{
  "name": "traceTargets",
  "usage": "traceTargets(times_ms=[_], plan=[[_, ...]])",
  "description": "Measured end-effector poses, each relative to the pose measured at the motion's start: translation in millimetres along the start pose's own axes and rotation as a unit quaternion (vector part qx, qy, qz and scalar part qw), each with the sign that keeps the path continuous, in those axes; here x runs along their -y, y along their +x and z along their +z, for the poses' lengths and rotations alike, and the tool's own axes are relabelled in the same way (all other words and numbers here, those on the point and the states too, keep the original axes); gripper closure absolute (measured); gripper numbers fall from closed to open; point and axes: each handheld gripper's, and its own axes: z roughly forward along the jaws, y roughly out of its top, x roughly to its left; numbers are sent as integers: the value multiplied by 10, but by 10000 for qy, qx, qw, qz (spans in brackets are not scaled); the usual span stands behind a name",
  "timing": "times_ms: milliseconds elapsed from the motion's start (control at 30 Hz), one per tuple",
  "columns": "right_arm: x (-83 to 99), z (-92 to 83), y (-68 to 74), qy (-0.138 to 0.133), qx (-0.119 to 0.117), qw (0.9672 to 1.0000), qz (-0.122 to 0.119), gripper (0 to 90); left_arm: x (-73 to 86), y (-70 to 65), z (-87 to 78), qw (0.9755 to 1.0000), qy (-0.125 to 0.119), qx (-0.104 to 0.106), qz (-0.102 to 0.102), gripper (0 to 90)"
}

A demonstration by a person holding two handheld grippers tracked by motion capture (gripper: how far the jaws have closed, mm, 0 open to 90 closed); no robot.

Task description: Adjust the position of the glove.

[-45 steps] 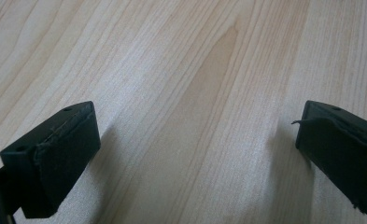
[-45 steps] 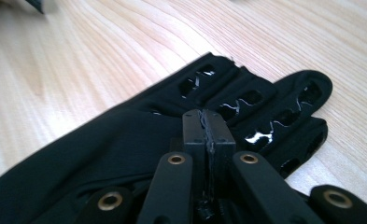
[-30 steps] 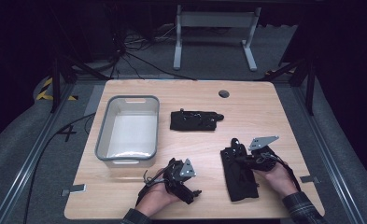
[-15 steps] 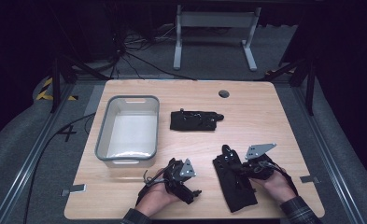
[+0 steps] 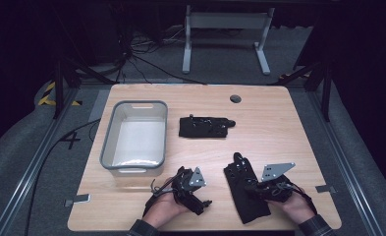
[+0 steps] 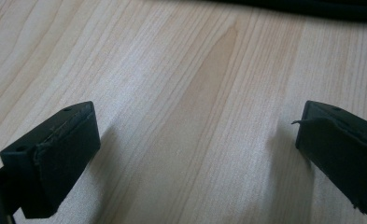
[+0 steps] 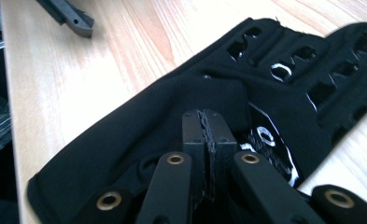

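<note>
Black fabric glove [image 7: 181,135] pinched in right hand-held gripper [image 7: 209,122], jaws clamped; next, likely carry to grey plastic bin [image 5: 108,142].

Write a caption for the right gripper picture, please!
The right gripper, jaws shut, pinches the fabric of a black glove lying on the wooden table.

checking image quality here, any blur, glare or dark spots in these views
High view: table lit, floor around it dark, glove detail lost in black. Left gripper view: wood grain sharp, soft shadows beside the jaws. Right gripper view: near jaws slightly soft, white glints on the glove's patches.
</note>
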Motion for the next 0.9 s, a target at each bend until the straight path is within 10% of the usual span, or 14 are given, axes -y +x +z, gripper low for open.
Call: traceTargets(times_ms=[433, 900], plan=[[48, -40, -126, 100, 651, 9972, 354, 900, 0, 0, 0, 10000, 0, -1, 1, 0], [363, -382, -208, 68, 761, 9954, 579, 900, 0, 0, 0, 10000, -2, -2, 0, 0]])
